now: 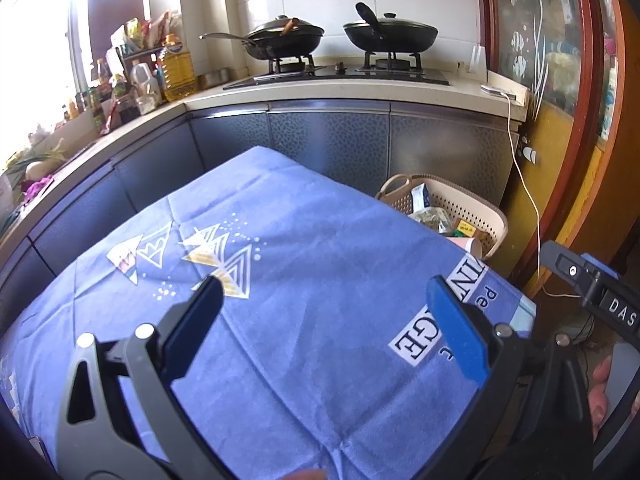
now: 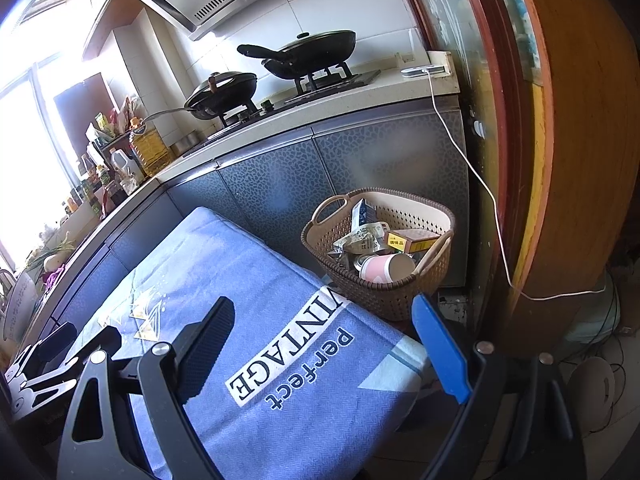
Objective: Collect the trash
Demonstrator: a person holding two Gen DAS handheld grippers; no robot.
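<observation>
Blue cloth (image 2: pixel 280 320) covers my surface, apparently bare; trash (image 2: pixel 376 248) sits in the basket (image 2: pixel 384 300) beside it. Both my left tool (image 1: pixel 320 312) and right tool (image 2: pixel 332 340) gape empty. Overhanging cup (image 2: pixel 386 268) could tumble if I nudge the basket.

Matt woven blue tablecloth (image 2: pixel 304 360); perforated beige plastic basket (image 2: pixel 400 292); glossy black pans (image 1: pixel 390 34); pebbled, semi-gloss grey cabinet doors (image 1: pixel 328 136); varnished wooden door frame (image 2: pixel 516 160).
</observation>
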